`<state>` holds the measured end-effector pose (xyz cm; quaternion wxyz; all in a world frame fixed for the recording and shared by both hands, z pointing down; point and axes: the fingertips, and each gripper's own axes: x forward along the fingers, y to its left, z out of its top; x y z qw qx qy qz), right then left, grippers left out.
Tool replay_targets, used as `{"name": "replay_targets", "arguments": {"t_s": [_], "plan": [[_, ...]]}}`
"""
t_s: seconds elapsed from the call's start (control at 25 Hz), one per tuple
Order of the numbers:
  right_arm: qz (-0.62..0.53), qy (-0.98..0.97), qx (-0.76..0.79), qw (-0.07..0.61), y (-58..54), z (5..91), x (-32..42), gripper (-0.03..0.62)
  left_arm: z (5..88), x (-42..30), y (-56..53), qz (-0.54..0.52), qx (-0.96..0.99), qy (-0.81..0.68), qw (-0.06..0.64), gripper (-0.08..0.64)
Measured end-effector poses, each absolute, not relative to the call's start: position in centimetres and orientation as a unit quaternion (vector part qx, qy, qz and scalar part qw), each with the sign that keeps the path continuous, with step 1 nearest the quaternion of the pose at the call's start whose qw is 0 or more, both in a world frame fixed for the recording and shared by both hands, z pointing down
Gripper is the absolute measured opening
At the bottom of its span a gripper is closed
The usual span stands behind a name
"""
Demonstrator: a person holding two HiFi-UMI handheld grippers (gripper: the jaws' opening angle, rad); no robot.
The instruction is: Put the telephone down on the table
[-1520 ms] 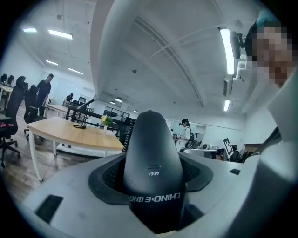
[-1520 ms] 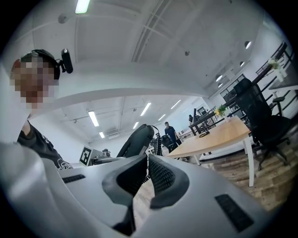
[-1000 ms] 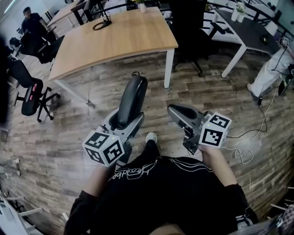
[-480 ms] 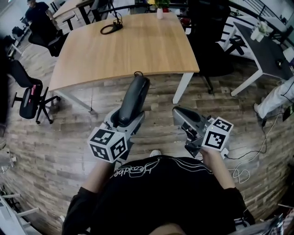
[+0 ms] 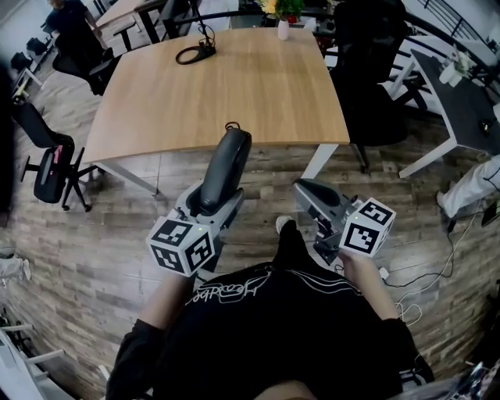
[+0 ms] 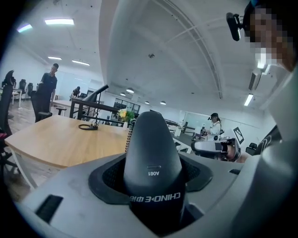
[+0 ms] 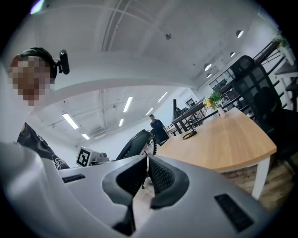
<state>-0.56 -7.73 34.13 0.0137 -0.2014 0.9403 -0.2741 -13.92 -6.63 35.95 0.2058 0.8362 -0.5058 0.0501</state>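
Observation:
My left gripper (image 5: 212,197) is shut on a black telephone handset (image 5: 223,168), which stands out forward and upward from the jaws. In the left gripper view the handset (image 6: 151,162) fills the space between the jaws, its coiled cord behind it. Its far end hangs just short of the near edge of the wooden table (image 5: 226,86). My right gripper (image 5: 306,193) is held beside it at the right, jaws shut with nothing between them; in the right gripper view the pads (image 7: 160,176) meet at their tips.
A black cable coil (image 5: 191,53) and a vase of flowers (image 5: 283,23) sit at the table's far side. Black office chairs (image 5: 375,70) stand right of the table, another chair (image 5: 47,168) at the left. A white cable (image 5: 437,262) lies on the plank floor.
The view has advanced toward the wooden table, which now lies closer and more centred. Both grippers keep their places in the view, the handset still gripped.

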Motion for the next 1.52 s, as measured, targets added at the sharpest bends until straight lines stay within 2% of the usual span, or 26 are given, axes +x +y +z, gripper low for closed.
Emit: {"name": "replay_targets", "arguments": {"t_s": [0.72, 1.2, 1.52], "plan": [[-0.305, 0.945, -0.114, -0.036, -31.2, 37.4, -1.7, 0.041, 39.7, -14.4, -28.0, 0.093, 0.778, -0.575, 0.235, 0.284], [-0.322, 0.939, -0.089, -0.085, -37.3, 41.7, -4.5, 0.041, 43.6, -18.4, -34.1, 0.111, 0.741, -0.613, 0.253, 0.284], [-0.335, 0.932, -0.102, -0.098, -43.0, 43.0, -7.7, 0.041, 44.7, -22.3, -40.4, 0.144, 0.738, -0.618, 0.228, 0.284]]}}
